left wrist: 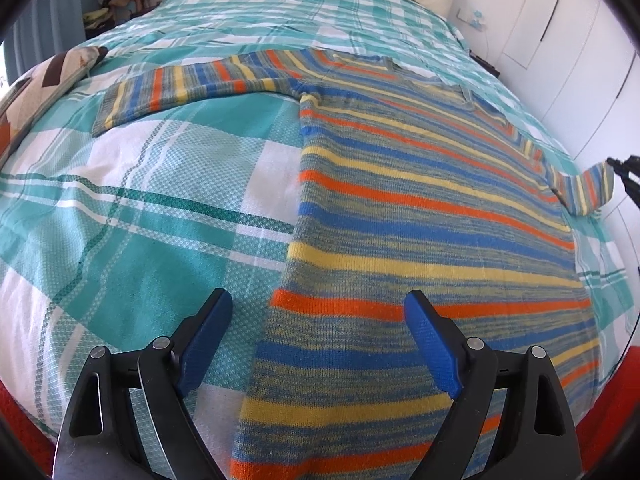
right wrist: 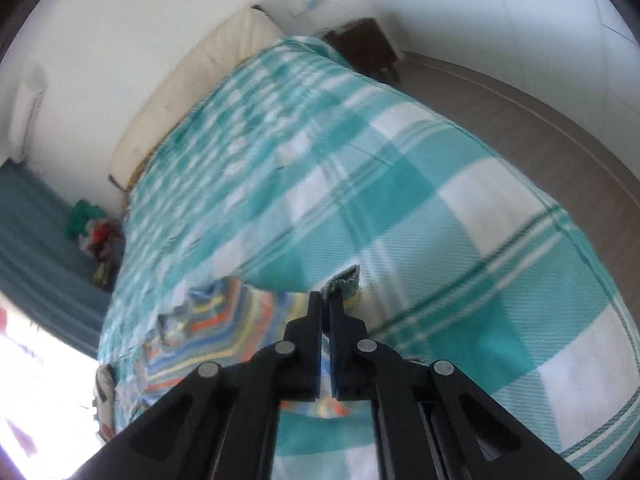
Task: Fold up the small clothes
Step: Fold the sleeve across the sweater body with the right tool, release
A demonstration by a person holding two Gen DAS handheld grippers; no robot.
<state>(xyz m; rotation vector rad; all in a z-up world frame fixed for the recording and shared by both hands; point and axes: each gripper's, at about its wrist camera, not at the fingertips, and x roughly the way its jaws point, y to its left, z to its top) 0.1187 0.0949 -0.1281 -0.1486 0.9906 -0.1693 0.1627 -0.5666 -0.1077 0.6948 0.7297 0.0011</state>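
Observation:
A striped knit sweater (left wrist: 420,208) in blue, orange, yellow and grey lies flat on the bed; its left sleeve (left wrist: 192,84) stretches out to the left. My left gripper (left wrist: 320,312) is open and hovers over the sweater's lower left edge, holding nothing. My right gripper (right wrist: 325,296) is shut on the cuff of the right sleeve (right wrist: 344,278) and holds it lifted off the bed. In the left wrist view the lifted sleeve (left wrist: 588,192) and the right gripper's tip (left wrist: 618,168) show at the right edge.
The bed has a teal and white plaid cover (left wrist: 120,200). A patterned cushion (left wrist: 48,80) lies at its left. A cream headboard (right wrist: 192,92), a dark nightstand (right wrist: 368,44), white wardrobe doors (left wrist: 560,32) and a pile of clothes (right wrist: 96,232) surround the bed.

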